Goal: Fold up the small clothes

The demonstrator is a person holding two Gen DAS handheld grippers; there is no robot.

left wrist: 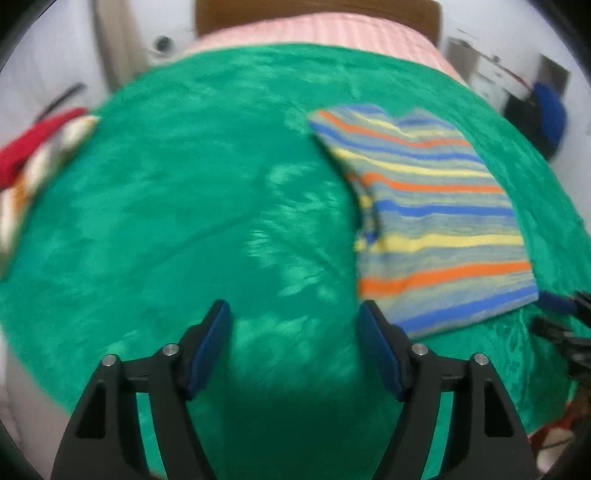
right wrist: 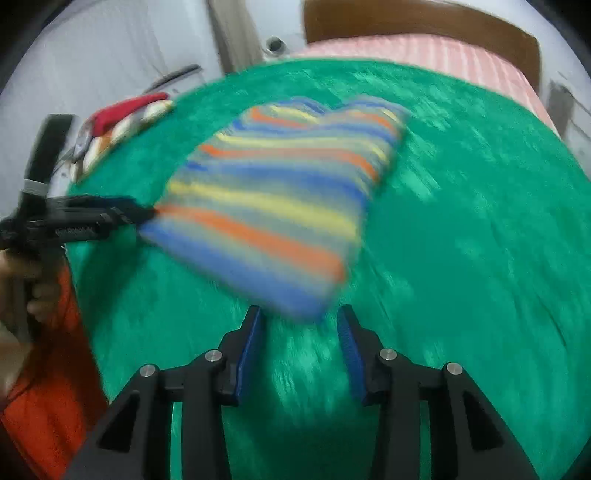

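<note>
A folded striped garment [left wrist: 436, 221], blue, orange, yellow and grey, lies on the green blanket [left wrist: 184, 221]. My left gripper [left wrist: 293, 314] is open and empty, just left of the garment's near corner. In the right wrist view the same garment [right wrist: 280, 206] lies ahead, blurred by motion. My right gripper [right wrist: 301, 319] is open and empty, its fingertips just short of the garment's near corner. The left gripper [right wrist: 147, 214] shows there from the side at the garment's left edge. The right gripper shows at the right edge of the left wrist view [left wrist: 565, 321].
A pile of red and striped clothes [left wrist: 33, 155] lies at the blanket's left edge, also in the right wrist view [right wrist: 125, 118]. A pink striped sheet [left wrist: 317, 29] and brown headboard [right wrist: 406, 18] are beyond. A hand and orange sleeve [right wrist: 44, 369] are at left.
</note>
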